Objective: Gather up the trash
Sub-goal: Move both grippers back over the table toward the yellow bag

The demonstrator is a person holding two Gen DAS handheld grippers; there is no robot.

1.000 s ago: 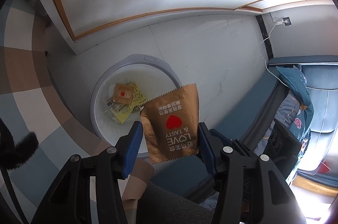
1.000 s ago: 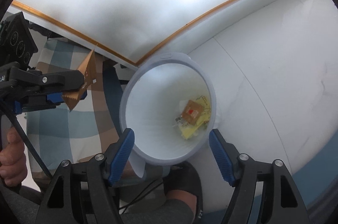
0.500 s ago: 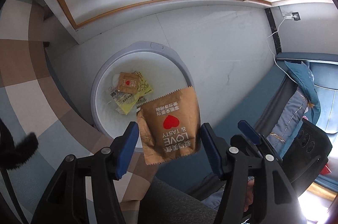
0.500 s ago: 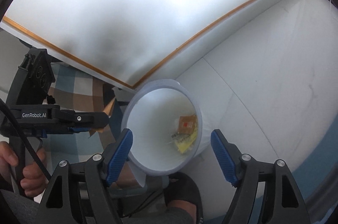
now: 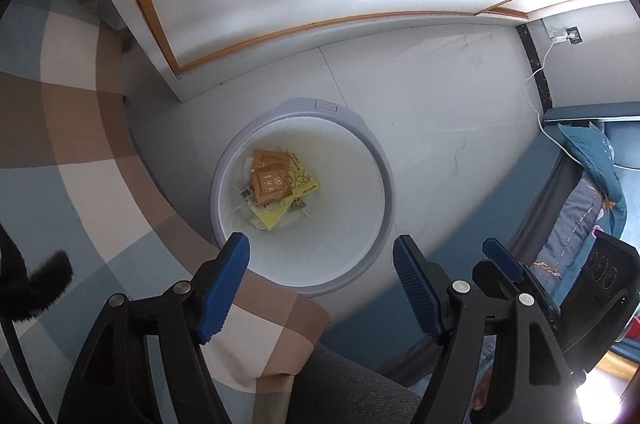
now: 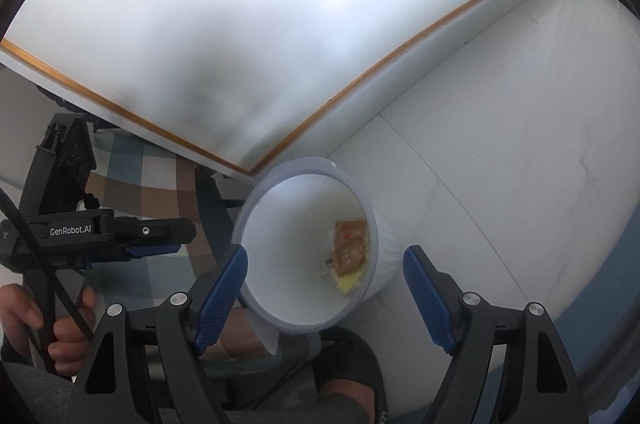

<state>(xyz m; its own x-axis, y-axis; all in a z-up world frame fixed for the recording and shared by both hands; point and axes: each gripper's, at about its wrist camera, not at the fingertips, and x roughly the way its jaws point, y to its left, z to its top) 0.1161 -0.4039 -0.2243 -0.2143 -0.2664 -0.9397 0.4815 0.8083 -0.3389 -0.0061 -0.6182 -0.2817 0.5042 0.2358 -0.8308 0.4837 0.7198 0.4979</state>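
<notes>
The left gripper [image 5: 320, 260] hangs above the near rim of the white bin [image 5: 362, 268], jaws wide and opening, nothing between the blue pads [image 5: 224, 284]. The trash lies well below them on the bin's floor, toward its left wall: two brown sachets [image 5: 270, 180] overlapping on top of a yellow wrapper [image 5: 304, 180], with pale printed scraps under them.

The right gripper [image 6: 326, 288] also stands wide and opening, empty, framing the bin's mouth from the other side — in its view the same brown sachets [image 6: 350, 248] sit against the bin's far-right wall, the yellow wrapper [image 6: 348, 282] at the bottom edge of the pile. The left gripper [image 6: 156, 248] shows there side-on, left of the bin, gripped by a hand [image 6: 48, 328].

The bin stands on a pale floor [image 5: 440, 128], close to the corner of a white, wood-edged panel [image 5: 180, 64] and beside a checked cloth [image 5: 80, 164]; the floor to its right is open up to the blue sofa [image 5: 592, 184]
</notes>
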